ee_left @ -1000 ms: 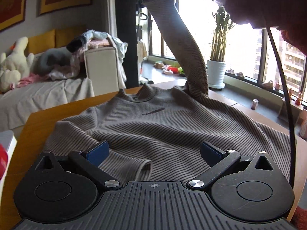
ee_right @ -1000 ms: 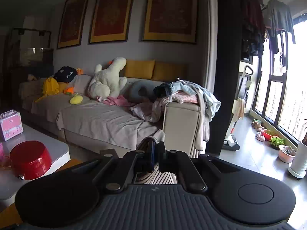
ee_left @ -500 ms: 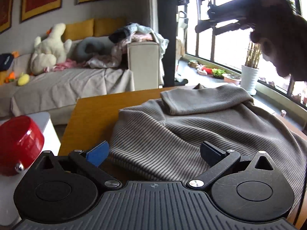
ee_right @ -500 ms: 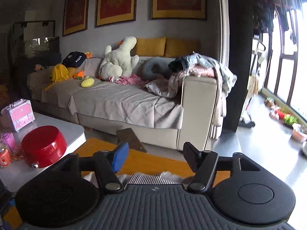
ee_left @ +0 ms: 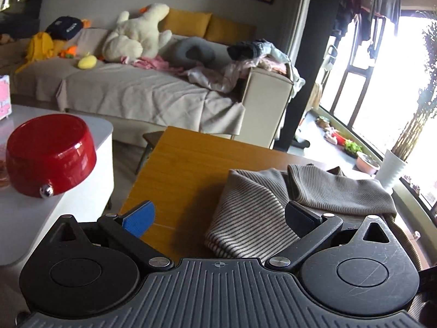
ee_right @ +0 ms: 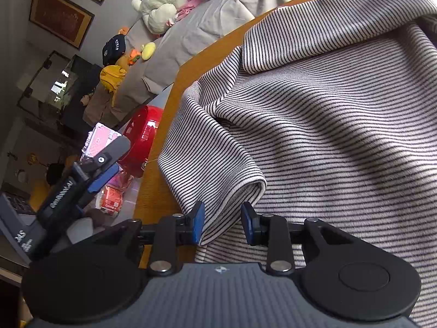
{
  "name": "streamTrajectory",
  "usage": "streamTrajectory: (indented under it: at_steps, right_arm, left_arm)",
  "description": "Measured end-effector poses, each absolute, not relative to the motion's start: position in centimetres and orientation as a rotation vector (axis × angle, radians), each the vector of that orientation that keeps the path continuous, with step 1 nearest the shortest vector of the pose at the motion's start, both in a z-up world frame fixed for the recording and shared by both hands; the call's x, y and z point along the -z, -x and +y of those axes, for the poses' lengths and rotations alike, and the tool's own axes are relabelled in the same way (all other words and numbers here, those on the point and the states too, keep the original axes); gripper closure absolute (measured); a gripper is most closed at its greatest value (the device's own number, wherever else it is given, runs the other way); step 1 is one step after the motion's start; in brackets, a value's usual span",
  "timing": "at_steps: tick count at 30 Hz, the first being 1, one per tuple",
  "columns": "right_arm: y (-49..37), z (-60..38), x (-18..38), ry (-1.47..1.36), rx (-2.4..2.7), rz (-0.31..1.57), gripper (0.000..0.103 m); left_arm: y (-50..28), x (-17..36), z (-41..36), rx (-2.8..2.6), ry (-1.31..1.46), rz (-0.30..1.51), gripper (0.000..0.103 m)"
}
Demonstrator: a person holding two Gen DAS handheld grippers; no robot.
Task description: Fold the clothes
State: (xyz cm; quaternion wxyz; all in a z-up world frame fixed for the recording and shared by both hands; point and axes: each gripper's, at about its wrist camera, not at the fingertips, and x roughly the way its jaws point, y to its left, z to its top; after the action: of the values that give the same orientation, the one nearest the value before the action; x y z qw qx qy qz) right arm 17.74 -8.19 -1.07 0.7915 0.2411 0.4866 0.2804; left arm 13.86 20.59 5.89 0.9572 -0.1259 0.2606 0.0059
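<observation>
A grey-beige striped sweater (ee_left: 254, 210) lies on the wooden table (ee_left: 185, 169), one sleeve (ee_left: 336, 188) folded across its top. It fills the right wrist view (ee_right: 327, 114), with a folded sleeve cuff (ee_right: 215, 180) near the table's left edge. My left gripper (ee_left: 218, 216) is open and empty, above the table at the sweater's left edge. My right gripper (ee_right: 222, 225) is open, its jaws standing on either side of the sleeve cuff's edge. The left gripper also shows in the right wrist view (ee_right: 101, 164).
A white side table (ee_left: 68, 196) with a red bowl (ee_left: 49, 153) stands left of the wooden table. A grey sofa (ee_left: 142, 90) with toys and clothes is behind. A white plant pot (ee_left: 390, 172) stands by the window at right.
The right gripper let go of the raised sleeve, which now lies folded on the sweater, then dropped to the other sleeve's cuff. The left gripper swung left to the sweater's edge.
</observation>
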Motion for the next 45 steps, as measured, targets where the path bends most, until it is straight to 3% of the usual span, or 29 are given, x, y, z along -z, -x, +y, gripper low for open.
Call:
streamTrajectory:
  at_steps: [1, 2, 3, 8, 14, 20, 28, 32, 35, 42, 44, 45]
  right_arm:
    - [-17.7, -7.6, 1.0, -0.492, -0.607, 1.018, 0.077]
    - [-17.7, -7.0, 0.1, -0.45, -0.623, 0.965, 0.091]
    - [-17.7, -6.3, -0.8, -0.408, -0.639, 0.911, 0.097]
    - [-19.2, -6.2, -9.0, -0.207, -0.686, 0.57, 0.099]
    - [-25.2, -13.4, -14.8, -0.125, -0.494, 0.382, 0.099]
    - [-29.1, -21.3, -12.5, -0.128, -0.323, 0.401, 0.099]
    - [-31.2, -27.3, -3.9, -0.23, -0.208, 0.572, 0.1]
    - [-30.5, -28.0, -2.5, -0.298, -0.245, 0.589, 0.094]
    - [-30.5, -27.5, -1.5, -0.323, -0.286, 0.616, 0.068]
    - [-28.2, -25.2, 1.6, -0.185, -0.206, 0.676, 0.071]
    - [-27.0, -25.3, 1.9, -0.178, -0.187, 0.666, 0.064]
    - [-26.5, -25.4, 2.1, -0.177, -0.177, 0.662, 0.056]
  left_arm:
    - [-13.8, -6.0, 20.5, -0.018, 0.255, 0.526, 0.0]
    - [-13.7, -6.1, 20.5, -0.026, 0.259, 0.524, 0.0]
    - [-13.7, -6.2, 20.5, -0.033, 0.268, 0.518, 0.0]
    - [-14.3, -6.7, 20.6, -0.072, 0.307, 0.485, 0.0]
    - [-16.1, -6.6, 18.8, -0.055, 0.29, 0.508, 0.0]
    - [-18.8, -5.9, 14.4, 0.049, 0.207, 0.543, 0.0]
    - [-22.5, -5.2, 7.1, 0.238, 0.083, 0.517, 0.0]
    - [-24.8, -3.2, 4.4, 0.289, 0.076, 0.571, 0.0]
    - [-26.1, -1.1, 3.4, 0.279, 0.08, 0.623, 0.0]
    - [-25.5, 0.7, 2.2, 0.238, -0.062, 0.617, 0.0]
    - [-25.2, 0.7, 2.4, 0.229, -0.07, 0.623, 0.0]
    - [-25.0, 0.7, 2.6, 0.226, -0.066, 0.625, 0.0]
